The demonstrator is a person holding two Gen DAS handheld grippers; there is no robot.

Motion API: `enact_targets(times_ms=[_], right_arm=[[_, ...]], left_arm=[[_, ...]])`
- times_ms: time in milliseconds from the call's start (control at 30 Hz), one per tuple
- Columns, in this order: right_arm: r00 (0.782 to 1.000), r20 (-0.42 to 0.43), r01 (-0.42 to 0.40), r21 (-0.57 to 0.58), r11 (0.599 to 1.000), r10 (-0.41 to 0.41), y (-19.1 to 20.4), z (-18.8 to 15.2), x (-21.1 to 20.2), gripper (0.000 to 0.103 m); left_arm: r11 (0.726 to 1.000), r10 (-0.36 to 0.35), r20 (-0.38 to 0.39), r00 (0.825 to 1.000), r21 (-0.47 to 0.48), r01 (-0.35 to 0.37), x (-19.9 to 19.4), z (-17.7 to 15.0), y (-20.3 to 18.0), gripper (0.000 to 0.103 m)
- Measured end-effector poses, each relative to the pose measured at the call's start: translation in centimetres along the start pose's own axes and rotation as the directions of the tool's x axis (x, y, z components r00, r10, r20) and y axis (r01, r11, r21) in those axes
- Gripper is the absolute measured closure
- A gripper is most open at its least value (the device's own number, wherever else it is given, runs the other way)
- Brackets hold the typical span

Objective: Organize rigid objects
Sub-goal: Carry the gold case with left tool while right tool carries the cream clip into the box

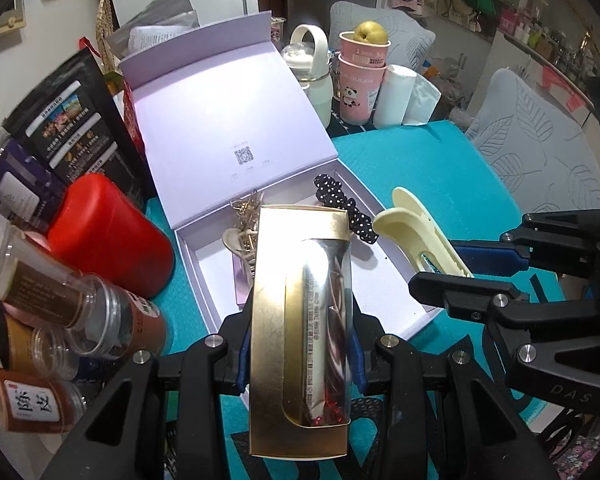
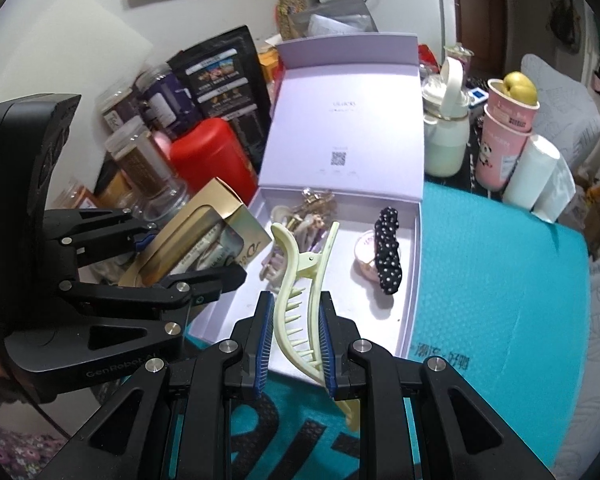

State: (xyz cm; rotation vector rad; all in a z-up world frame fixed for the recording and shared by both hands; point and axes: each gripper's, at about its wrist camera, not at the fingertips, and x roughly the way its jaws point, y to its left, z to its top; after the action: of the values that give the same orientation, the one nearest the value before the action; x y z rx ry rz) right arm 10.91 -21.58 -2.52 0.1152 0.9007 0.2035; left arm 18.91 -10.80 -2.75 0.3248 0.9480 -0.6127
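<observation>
- Two grippers: left gripper (image 1: 300,354) clamped on one gold box (image 1: 300,332); right gripper (image 2: 294,350) clamped on one cream clip (image 2: 306,280).
- Gold box: held above the near left part of the tray; one window in its face, one foil-wrapped item behind it.
- Cream clip: held over the near edge of the tray, long teeth between the blue pads (image 2: 263,344).
- One lilac case (image 2: 342,116), lid open and leaning back, tray (image 2: 414,280) at the left part of the teal mat (image 2: 500,300).
- Inside the tray: one black dotted scrunchie (image 2: 388,256) near the right wall, one pink round item (image 2: 366,258) just beside it, a heap of gold and pale clips (image 2: 304,216) at the far left corner; number cannot be told.
- Off the mat's far edge: two stacked pink cups (image 1: 360,76), one yellow fruit (image 1: 370,32) in the top cup; one white bottle (image 1: 312,76) beside them.
- Left of the case: one red canister (image 1: 108,236), several jars (image 1: 92,312).
</observation>
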Motion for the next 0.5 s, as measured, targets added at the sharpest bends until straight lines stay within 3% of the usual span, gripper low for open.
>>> enact_targets(times_ms=[500], right_arm=[[0.997, -0.078, 0.016, 0.024, 1.0, -0.014, -1.6, -0.3, 5.2, 0.082]], left_arm=[[1.0, -0.012, -0.089, 0.996, -0.006, 0.011, 5.2, -0.3, 1.0, 0.066]])
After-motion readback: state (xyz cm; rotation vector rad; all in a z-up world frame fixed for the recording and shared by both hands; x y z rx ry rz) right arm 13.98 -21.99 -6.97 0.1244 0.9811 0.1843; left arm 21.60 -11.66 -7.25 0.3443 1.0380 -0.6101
